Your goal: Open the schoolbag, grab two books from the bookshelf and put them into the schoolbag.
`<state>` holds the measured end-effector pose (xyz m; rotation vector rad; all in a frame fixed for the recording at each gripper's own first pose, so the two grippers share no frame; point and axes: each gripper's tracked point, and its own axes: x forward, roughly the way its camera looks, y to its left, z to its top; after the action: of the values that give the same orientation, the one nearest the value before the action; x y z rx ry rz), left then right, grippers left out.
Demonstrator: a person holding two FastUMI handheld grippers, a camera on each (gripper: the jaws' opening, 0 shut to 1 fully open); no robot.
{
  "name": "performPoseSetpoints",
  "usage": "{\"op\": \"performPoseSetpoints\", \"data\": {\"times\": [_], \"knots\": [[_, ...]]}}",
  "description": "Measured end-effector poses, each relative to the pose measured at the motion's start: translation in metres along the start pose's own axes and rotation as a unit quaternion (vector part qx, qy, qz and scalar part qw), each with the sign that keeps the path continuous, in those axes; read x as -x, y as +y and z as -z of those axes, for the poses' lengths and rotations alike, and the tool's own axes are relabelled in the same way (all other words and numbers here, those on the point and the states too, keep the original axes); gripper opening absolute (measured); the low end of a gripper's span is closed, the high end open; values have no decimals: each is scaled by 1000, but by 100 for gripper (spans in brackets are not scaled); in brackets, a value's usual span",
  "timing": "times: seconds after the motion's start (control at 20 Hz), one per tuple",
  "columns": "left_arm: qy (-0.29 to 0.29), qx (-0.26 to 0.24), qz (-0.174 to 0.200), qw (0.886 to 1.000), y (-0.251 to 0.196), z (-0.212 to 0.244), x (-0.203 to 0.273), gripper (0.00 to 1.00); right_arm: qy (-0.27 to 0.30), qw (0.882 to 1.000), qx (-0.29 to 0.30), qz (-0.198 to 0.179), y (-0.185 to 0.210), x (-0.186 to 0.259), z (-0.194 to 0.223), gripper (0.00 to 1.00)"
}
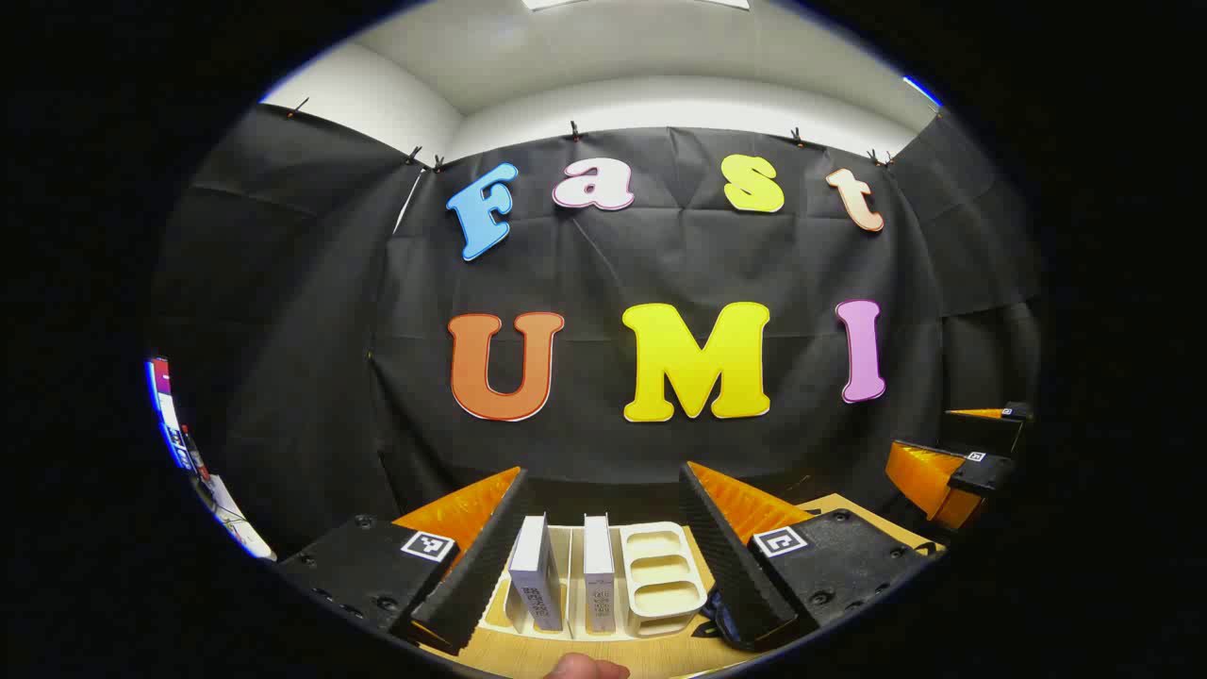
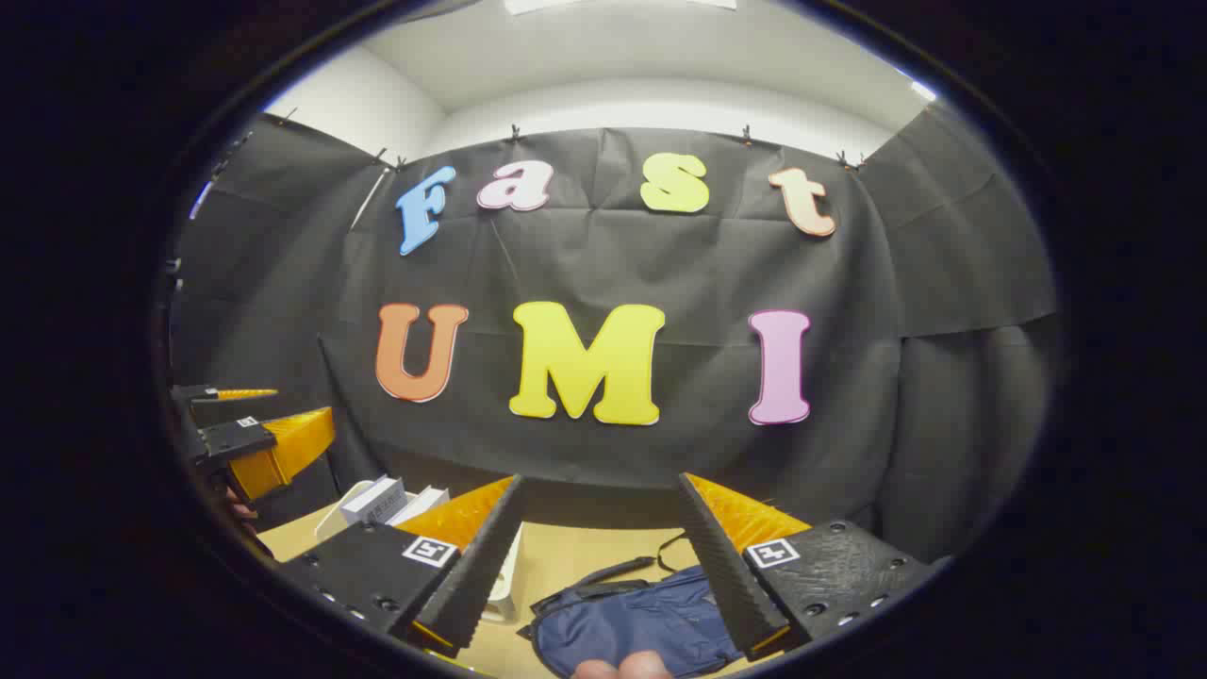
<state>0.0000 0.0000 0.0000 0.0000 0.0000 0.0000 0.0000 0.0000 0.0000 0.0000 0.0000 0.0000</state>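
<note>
In the left gripper view my left gripper is open above a cream bookshelf rack on the wooden table. Two white books stand upright in the rack's left slots, between my fingers. My right gripper appears at the far right edge, held in the air. In the right gripper view my right gripper is open above a dark blue schoolbag lying flat on the table. The books and rack show at the left, with my left gripper beyond them.
The wooden table runs up to the black cloth wall. A black strap of the bag lies toward the wall. A fingertip shows at the bottom edge of the left gripper view.
</note>
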Motion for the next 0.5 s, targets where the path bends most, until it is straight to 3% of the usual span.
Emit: {"op": "performPoseSetpoints", "data": {"times": [0.1, 0.5], "knots": [[1, -1, 0, 1000, 0, 1, 0, 98, 0, 1000, 0, -1, 2, 0, 0, 94], [2, -8, -5, 1000, 4, 0, 1, 98, 0, 1000, -5, -3, 6, 1, 1, 97]]}}
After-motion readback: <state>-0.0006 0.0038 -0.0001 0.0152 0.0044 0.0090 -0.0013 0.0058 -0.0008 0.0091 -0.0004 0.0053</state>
